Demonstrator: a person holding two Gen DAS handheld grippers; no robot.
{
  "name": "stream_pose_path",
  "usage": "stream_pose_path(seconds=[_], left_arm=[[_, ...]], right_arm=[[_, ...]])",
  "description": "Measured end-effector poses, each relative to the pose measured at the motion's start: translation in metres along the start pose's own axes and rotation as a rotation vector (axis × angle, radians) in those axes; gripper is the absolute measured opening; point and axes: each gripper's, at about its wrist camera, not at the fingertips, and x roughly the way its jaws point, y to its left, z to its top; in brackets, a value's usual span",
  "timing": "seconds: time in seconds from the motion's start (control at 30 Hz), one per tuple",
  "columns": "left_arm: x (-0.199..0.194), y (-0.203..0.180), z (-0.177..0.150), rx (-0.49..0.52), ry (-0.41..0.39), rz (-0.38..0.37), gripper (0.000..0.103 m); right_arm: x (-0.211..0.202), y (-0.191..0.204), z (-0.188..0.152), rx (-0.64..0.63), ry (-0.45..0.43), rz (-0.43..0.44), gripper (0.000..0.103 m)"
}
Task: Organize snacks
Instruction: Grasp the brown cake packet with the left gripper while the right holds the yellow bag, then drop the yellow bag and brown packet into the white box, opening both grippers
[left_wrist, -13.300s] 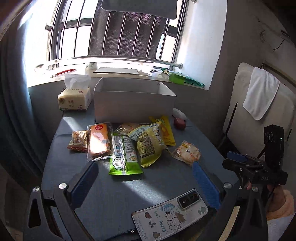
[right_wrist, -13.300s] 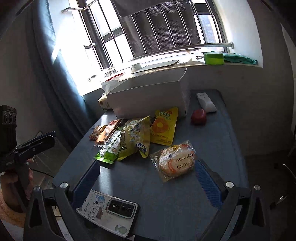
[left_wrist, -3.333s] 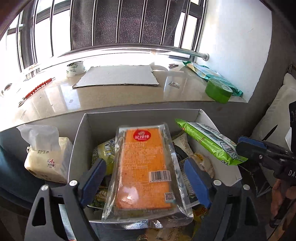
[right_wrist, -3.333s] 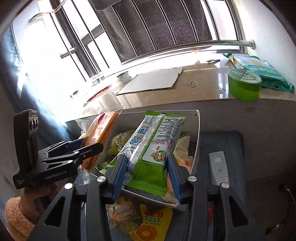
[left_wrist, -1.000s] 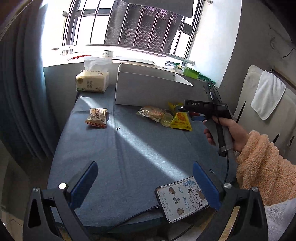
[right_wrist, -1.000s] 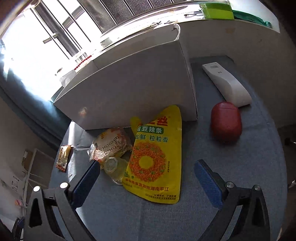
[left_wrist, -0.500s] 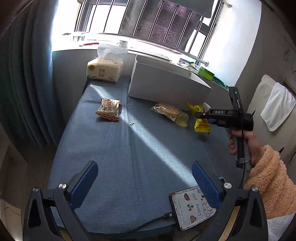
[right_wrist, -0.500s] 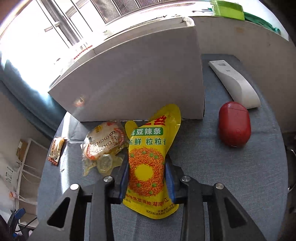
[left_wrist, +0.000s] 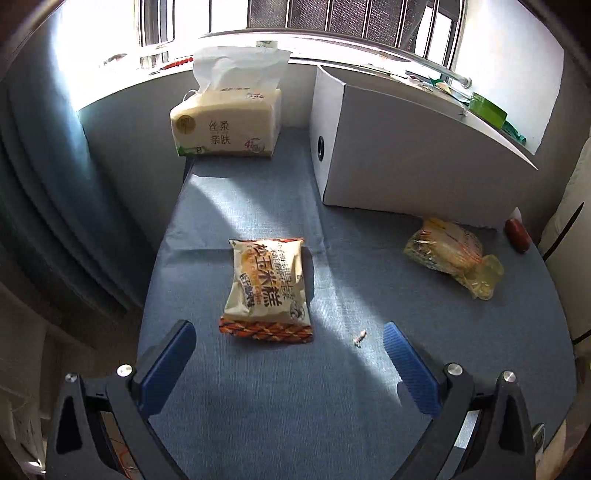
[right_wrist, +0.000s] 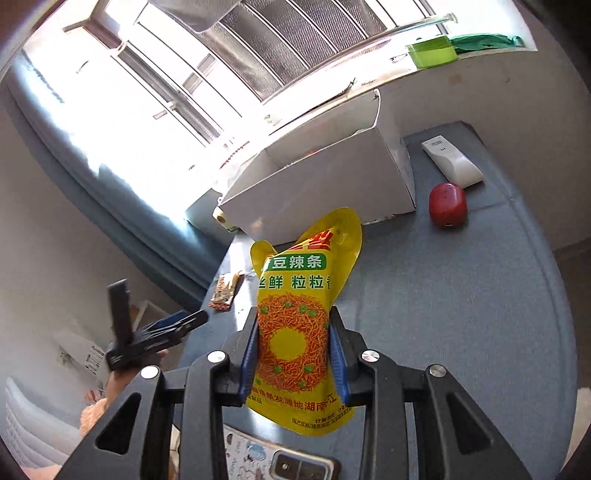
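Observation:
My right gripper (right_wrist: 293, 343) is shut on a yellow spicy-strip pouch (right_wrist: 301, 306) and holds it above the blue table (right_wrist: 461, 314), in front of the white box (right_wrist: 325, 184). My left gripper (left_wrist: 288, 354) is open and empty, just short of a beige rice-cake packet (left_wrist: 267, 291) lying flat on the table (left_wrist: 295, 406); it also shows in the right wrist view (right_wrist: 177, 326), with the packet (right_wrist: 225, 290) beyond it. A clear bag of round cakes (left_wrist: 452, 254) lies to the right, near the white box (left_wrist: 406, 162).
A tissue pack (left_wrist: 227, 125) stands at the back left beside the box. A red case (right_wrist: 447, 204) and a white remote (right_wrist: 451, 161) lie right of the box. A phone (right_wrist: 280, 463) lies at the table's near edge. A small crumb (left_wrist: 359, 336) lies by my left gripper.
My right gripper has lifted the yellow pouch off the table and risen. My left gripper has moved forward and left toward the rice-cake packet, still open.

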Motion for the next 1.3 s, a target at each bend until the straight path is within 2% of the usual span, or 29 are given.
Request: stream_pose_path(seconds=[0.1,0.17,0.2,0.23,0.27,0.3,0.43,0.57,0.67,0.87,0.97,1.03,1.1,1.2,1.3], left_arm=[[0.030,0.007,0.013,-0.021,0.036,0.050,0.102],[0.038,0.005,0.015,0.023,0.038,0.090,0.099],[0.037,0.005,0.015,0.031,0.034,0.071,0.097],[0.035,0.004,0.015,0.040,0.030,0.065,0.087],[0.031,0.004,0.015,0.044,0.018,0.061,0.062],[0.027,0.005,0.014,0.042,0.007,0.059,0.046],[0.015,0.009,0.006,0.019,0.018,-0.009,0.045],[-0.016,-0.001,-0.004,0.014,-0.042,-0.111,0.045],[-0.044,-0.020,-0.005,0.041,-0.099,-0.219,0.045],[-0.099,-0.071,0.015,0.133,-0.203,-0.339,0.045],[-0.119,-0.092,0.039,0.181,-0.267,-0.335,0.045],[-0.126,-0.099,0.059,0.198,-0.285,-0.352,0.045],[-0.128,-0.105,0.085,0.214,-0.308,-0.335,0.045],[-0.115,-0.111,0.129,0.204,-0.292,-0.339,0.045],[-0.087,-0.122,0.167,0.228,-0.241,-0.292,0.045]], right_arm=[[-0.015,0.000,-0.011,0.013,-0.016,-0.011,0.036],[-0.024,-0.004,-0.016,0.038,-0.014,0.001,0.036],[-0.027,-0.006,-0.018,0.045,-0.016,0.002,0.036],[-0.030,-0.008,-0.019,0.048,-0.020,-0.002,0.036],[-0.033,-0.010,-0.021,0.049,-0.019,-0.009,0.036],[-0.035,-0.011,-0.022,0.053,-0.023,-0.012,0.036],[-0.037,-0.019,-0.027,0.085,-0.025,0.000,0.036],[-0.029,-0.021,-0.028,0.088,-0.006,0.010,0.036],[-0.025,-0.019,-0.027,0.083,-0.001,0.016,0.036],[-0.019,-0.009,-0.002,0.041,-0.008,0.039,0.036],[-0.017,-0.002,0.020,-0.001,-0.023,0.042,0.036],[-0.012,0.003,0.038,-0.031,-0.024,0.028,0.036],[-0.006,0.006,0.059,-0.042,-0.027,0.042,0.036],[0.008,0.009,0.100,-0.048,-0.037,0.058,0.036],[0.032,0.009,0.144,-0.036,-0.030,0.060,0.036]])
